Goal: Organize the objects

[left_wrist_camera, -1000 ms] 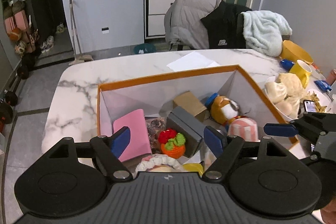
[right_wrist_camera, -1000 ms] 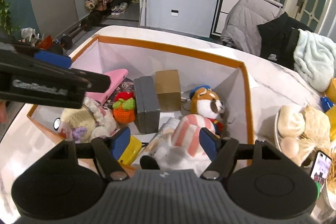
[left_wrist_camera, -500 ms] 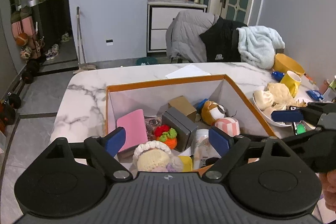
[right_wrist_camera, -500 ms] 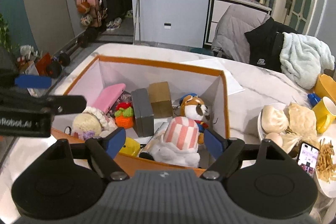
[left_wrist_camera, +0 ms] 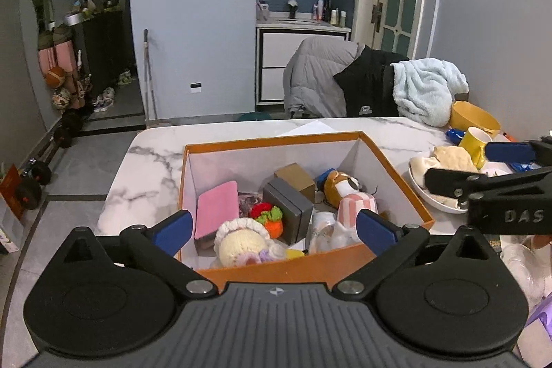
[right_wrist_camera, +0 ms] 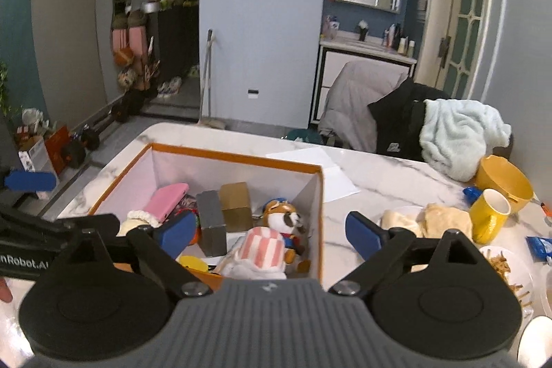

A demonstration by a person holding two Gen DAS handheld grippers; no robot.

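The orange box [left_wrist_camera: 303, 268] sat on the marble counter [left_wrist_camera: 155, 154], its long axis running away from both grippers. The left gripper [left_wrist_camera: 272, 231] hung wide and empty over its near rim. The right gripper [right_wrist_camera: 270, 231], its fingers just spreading wide, held nothing; the striped-hat plush [right_wrist_camera: 262, 245] lay below, inside the near right corner.
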